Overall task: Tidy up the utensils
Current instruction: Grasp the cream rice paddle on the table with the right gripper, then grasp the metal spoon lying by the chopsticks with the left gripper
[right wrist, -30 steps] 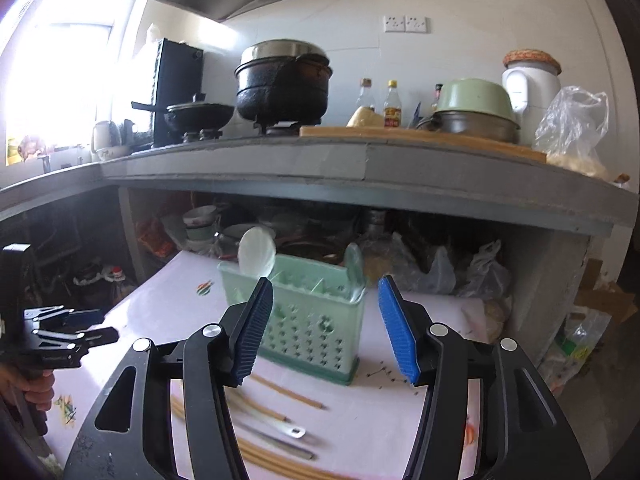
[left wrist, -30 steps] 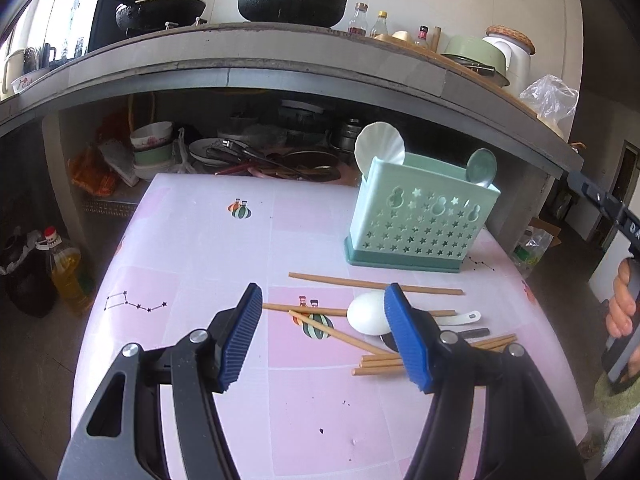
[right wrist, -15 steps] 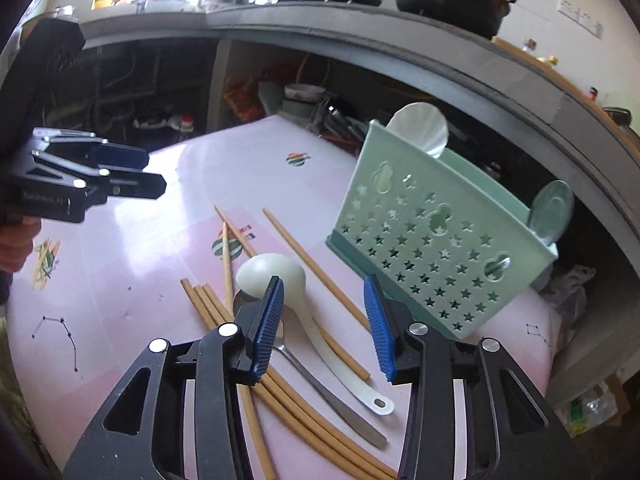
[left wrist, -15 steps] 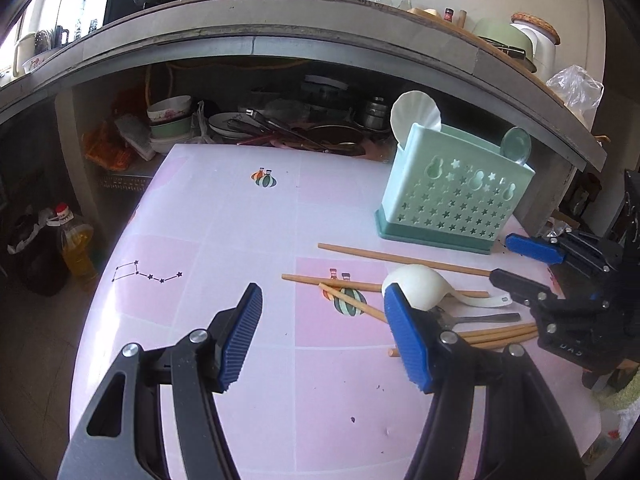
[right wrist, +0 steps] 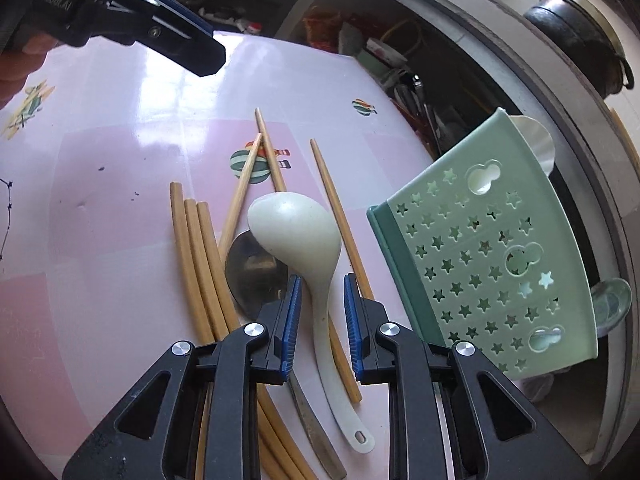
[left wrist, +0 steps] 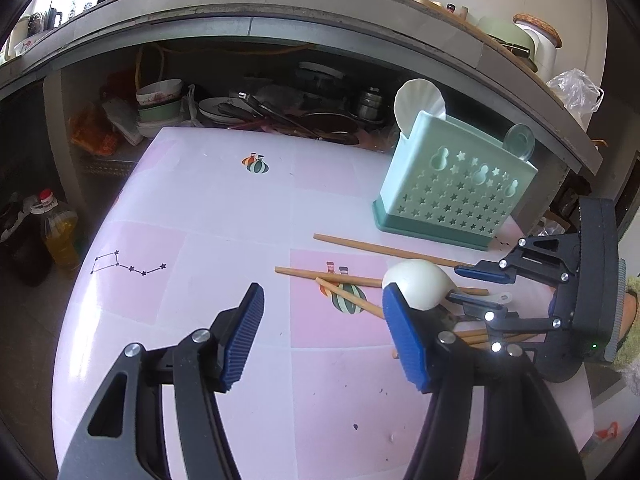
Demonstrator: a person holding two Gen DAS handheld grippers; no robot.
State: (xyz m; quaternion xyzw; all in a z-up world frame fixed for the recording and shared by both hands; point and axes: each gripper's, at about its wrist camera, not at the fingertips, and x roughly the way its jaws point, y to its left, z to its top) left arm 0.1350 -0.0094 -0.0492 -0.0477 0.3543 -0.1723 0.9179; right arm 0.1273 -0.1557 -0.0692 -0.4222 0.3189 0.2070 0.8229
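Observation:
A white ladle lies bowl-down on the pink table, over a metal spoon and among several wooden chopsticks. My right gripper is open, its blue pads on either side of the ladle's handle, not touching it. In the left wrist view the ladle and right gripper show at the right. My left gripper is open and empty above the table. A mint-green utensil holder stands upright with a white scoop and a metal spoon in it.
A concrete counter with pots overhangs the table's far side; dishes fill the shelf under it. An oil bottle stands on the floor at left. The table edge runs close behind the holder.
My right gripper has dropped down to the table and closed in around the ladle's handle, narrowing its jaws. My left gripper has barely shifted and stays open.

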